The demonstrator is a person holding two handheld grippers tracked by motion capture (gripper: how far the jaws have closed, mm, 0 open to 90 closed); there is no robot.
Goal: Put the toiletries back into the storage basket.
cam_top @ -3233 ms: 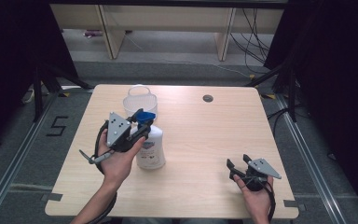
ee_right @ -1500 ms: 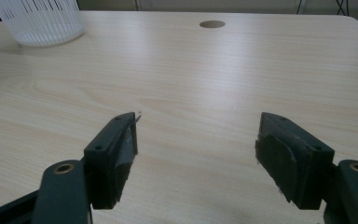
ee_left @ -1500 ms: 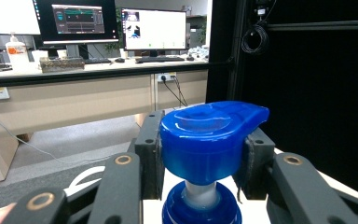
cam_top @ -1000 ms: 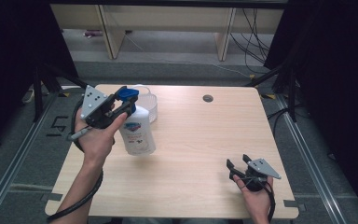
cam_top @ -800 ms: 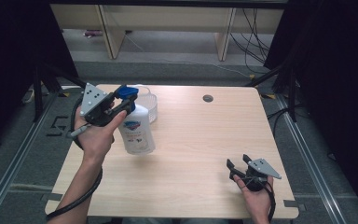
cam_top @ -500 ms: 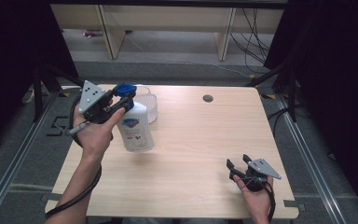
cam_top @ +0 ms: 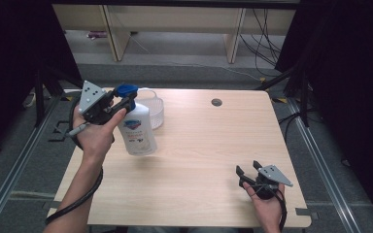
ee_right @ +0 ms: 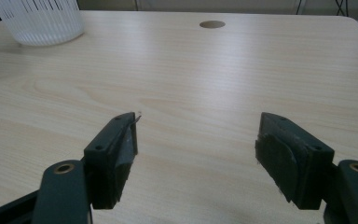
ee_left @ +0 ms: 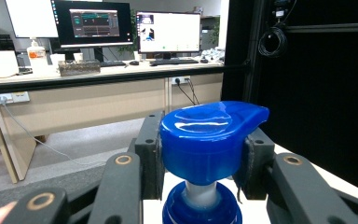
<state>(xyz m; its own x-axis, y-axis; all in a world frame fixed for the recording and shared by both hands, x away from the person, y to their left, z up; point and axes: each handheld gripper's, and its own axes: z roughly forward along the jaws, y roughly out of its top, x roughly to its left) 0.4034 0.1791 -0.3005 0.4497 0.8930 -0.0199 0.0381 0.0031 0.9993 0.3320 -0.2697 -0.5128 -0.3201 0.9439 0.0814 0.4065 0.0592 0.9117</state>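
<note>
A white soap bottle (cam_top: 138, 130) with a blue pump head (cam_top: 126, 90) hangs tilted over the table's left side, just in front of a white ribbed basket (cam_top: 156, 110). My left gripper (cam_top: 123, 100) is shut on the pump head (ee_left: 209, 135), with a pad pressed against each side of it in the left gripper view (ee_left: 203, 158). My right gripper (cam_top: 248, 171) rests low near the table's front right corner. In the right gripper view its jaws (ee_right: 196, 154) stand wide apart over bare wood with nothing between them.
The light wooden table (cam_top: 209, 145) has a round cable hole (cam_top: 216, 102) at the back, seen also in the right gripper view (ee_right: 212, 24). The basket (ee_right: 37, 21) stands far from my right gripper. Dark curtains and shelving lie beyond the table.
My left gripper has carried the bottle from the middle-left of the table up and to the left, beside the basket; over the last second it only drifted slightly. The right gripper has stayed still.
</note>
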